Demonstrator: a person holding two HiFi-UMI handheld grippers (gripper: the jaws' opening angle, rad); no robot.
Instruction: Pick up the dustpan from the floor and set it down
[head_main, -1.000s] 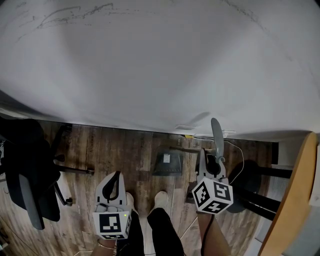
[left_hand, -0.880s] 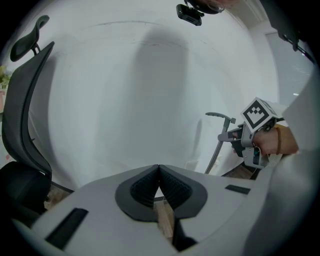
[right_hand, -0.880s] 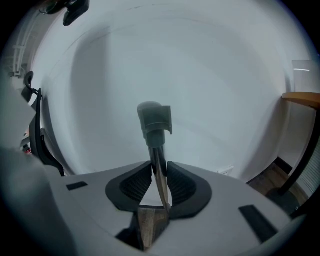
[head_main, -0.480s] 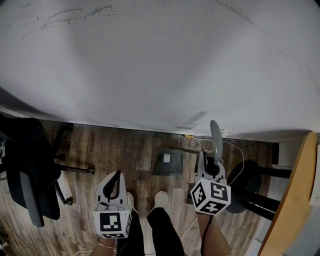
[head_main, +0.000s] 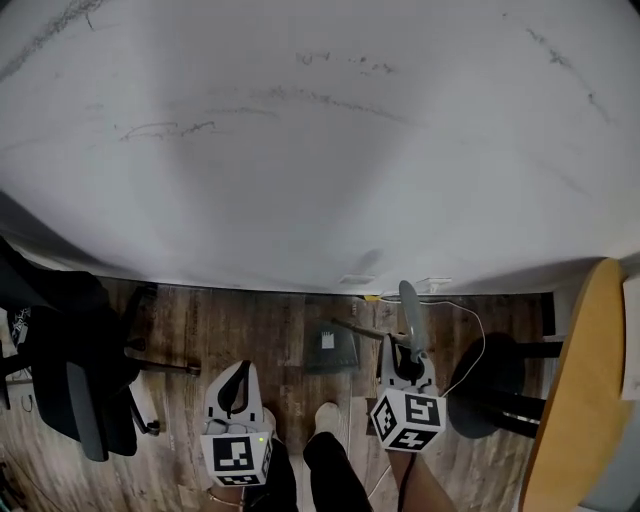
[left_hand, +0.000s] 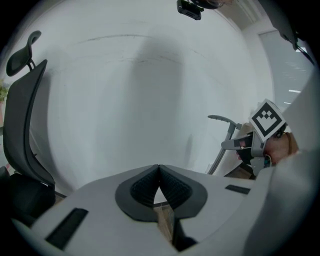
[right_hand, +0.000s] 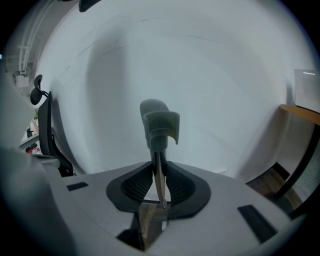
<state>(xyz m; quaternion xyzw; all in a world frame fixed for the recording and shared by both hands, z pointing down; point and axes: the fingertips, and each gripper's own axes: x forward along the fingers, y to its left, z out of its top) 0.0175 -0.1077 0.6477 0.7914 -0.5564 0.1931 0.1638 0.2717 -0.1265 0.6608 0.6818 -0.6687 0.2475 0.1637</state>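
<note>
Wood floor (head_main: 200, 330), dustpan (head_main: 332, 350) (handle (right_hand: 159, 125) clamped)

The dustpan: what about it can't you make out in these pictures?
- Head view: the dustpan's pan is small and dark. Whether it rests on the floor cannot be told, and its label is too small to read.
- Right gripper view: only the handle shows, clamped in the right gripper jaws. The gripper's body hides the pan.

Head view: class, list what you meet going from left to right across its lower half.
Black office chair, left claw, dustpan scoop, right claw just tightened on the dustpan handle, wooden tabletop.
</note>
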